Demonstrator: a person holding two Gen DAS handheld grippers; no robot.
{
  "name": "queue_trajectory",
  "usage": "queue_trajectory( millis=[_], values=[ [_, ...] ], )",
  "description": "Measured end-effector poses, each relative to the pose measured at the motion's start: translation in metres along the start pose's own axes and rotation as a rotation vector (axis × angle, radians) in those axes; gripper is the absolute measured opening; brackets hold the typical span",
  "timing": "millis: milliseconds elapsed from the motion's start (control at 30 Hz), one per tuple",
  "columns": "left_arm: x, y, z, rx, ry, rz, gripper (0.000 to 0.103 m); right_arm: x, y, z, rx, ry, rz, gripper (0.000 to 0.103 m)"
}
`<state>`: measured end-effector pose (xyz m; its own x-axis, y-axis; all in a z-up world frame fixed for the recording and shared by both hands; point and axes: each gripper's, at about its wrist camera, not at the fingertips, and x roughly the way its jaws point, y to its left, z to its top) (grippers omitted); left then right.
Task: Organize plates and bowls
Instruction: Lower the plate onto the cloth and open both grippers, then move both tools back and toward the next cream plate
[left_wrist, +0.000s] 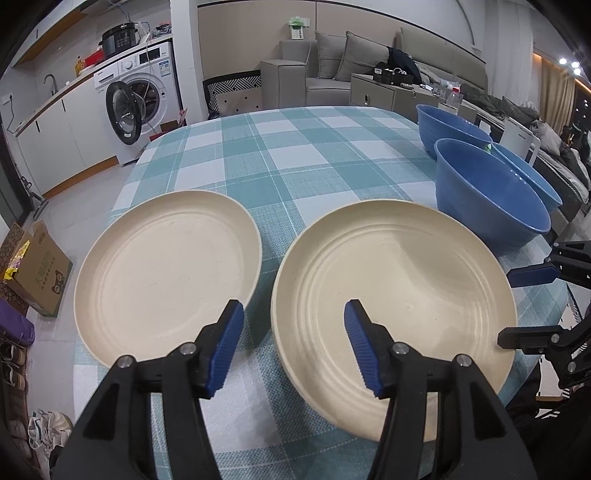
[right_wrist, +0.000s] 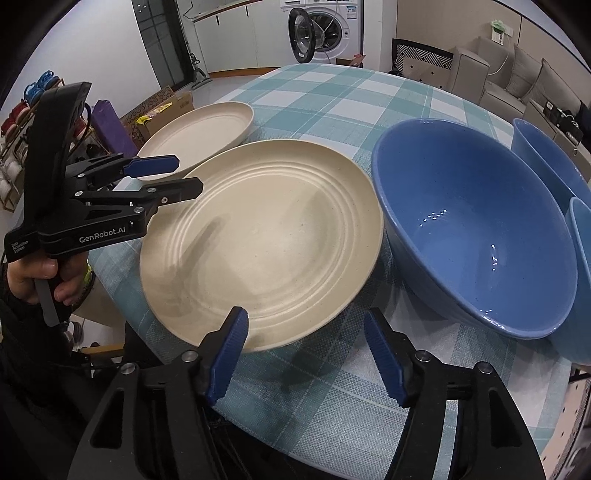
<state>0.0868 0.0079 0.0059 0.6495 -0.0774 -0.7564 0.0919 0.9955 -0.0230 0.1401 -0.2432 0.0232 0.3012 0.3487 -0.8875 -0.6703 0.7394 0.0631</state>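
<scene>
Two cream plates lie on the checked tablecloth: a left plate (left_wrist: 166, 273) (right_wrist: 207, 129) and a right plate (left_wrist: 395, 302) (right_wrist: 266, 236). Three blue bowls stand to the right: a near bowl (left_wrist: 491, 199) (right_wrist: 476, 225), a second bowl (left_wrist: 450, 125) (right_wrist: 543, 155) behind it and a third bowl (left_wrist: 532, 173) (right_wrist: 581, 273) partly hidden. My left gripper (left_wrist: 293, 314) (right_wrist: 188, 175) hovers open over the gap between the plates, nothing between its pads. My right gripper (right_wrist: 306, 325) (left_wrist: 517, 306) is open at the right plate's near rim, holding nothing.
The table (left_wrist: 295, 147) drops off at its left edge to a floor with a cardboard box (left_wrist: 37, 273). A washing machine (left_wrist: 140, 99) and a sofa (left_wrist: 332, 70) stand beyond. A hand (right_wrist: 44, 273) grips the left tool's handle.
</scene>
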Motion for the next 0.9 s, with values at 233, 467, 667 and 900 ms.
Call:
queue_trajectory(
  millis=[233,467,667,900],
  values=[
    [-0.014,0.005,0.003,-0.02,-0.029,0.008,0.08,-0.017,-0.001,0.003,0.004,-0.061,0.034,0.08],
    [-0.034,0.008,0.007,-0.019,-0.095,0.026,0.102,-0.032,0.002,0.016,-0.004,-0.133,0.042,0.088],
    [-0.043,0.017,0.012,-0.043,-0.112,0.046,0.102,-0.036,0.0,0.028,0.019,-0.148,0.085,0.09],
    [-0.057,0.028,0.019,-0.07,-0.147,0.077,0.102,-0.044,0.005,0.046,0.018,-0.186,0.092,0.091]
  ],
)
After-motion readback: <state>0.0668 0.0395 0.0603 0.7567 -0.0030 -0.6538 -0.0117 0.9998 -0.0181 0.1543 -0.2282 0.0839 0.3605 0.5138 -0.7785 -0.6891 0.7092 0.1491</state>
